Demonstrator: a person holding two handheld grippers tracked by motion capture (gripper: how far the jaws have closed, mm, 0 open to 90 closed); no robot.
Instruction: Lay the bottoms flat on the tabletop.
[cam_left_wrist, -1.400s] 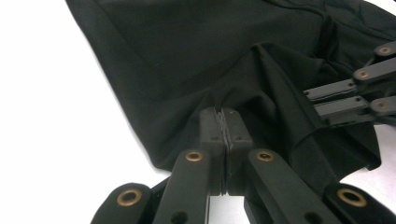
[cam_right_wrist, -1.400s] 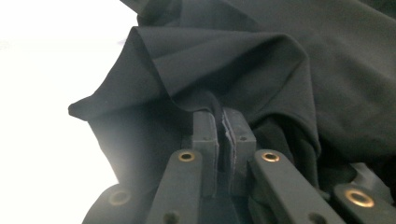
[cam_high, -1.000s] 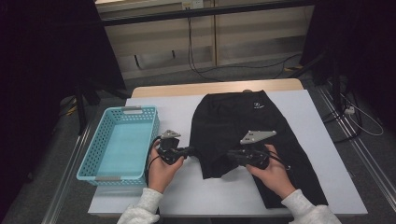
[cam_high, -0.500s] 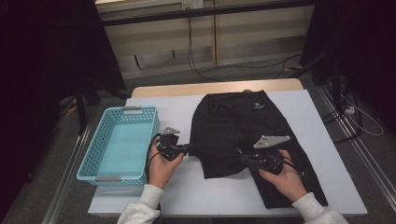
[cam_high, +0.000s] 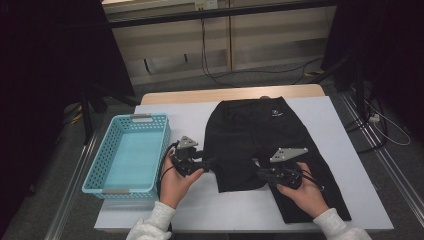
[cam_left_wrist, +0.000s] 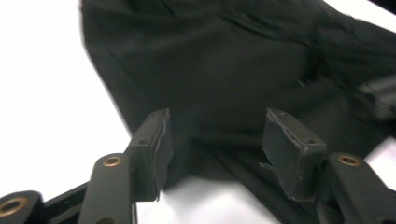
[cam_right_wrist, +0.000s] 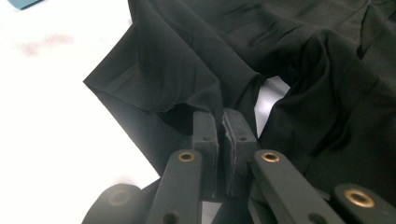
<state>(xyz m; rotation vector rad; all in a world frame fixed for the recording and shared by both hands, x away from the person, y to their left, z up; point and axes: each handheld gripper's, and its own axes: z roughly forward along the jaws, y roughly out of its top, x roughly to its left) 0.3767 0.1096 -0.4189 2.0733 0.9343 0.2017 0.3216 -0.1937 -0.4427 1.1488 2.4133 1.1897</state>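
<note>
Left gripper (cam_left_wrist: 212, 140): jaws apart, have just been opening, roughly half spread; black fabric lies under and between the pads but they don't press on it. In the high view the left gripper (cam_high: 209, 163) sits at the left edge of the black fabric shorts (cam_high: 260, 145), level with the folded leg's hem.

Right gripper (cam_right_wrist: 223, 135): jaws clamped tight, a thin fold of the black cloth pinched between the pads, fabric lifted into a small peak just above them. High view puts the right gripper (cam_high: 261, 174) at the lower hem of the folded leg, near the crotch gap, grey three-cornered plate on top.

Shorts (cam_right_wrist: 196, 60) spread flat on the white table cover (cam_high: 190, 120), waistband far from the person, small white logo near the waistband, right leg running toward the near right corner. The person's hands, in white sleeves, hold both tools.

Light-blue plastic lattice basket (cam_high: 152, 120) stands at the left of the table, just beside the left hand, apart from the shorts.
</note>
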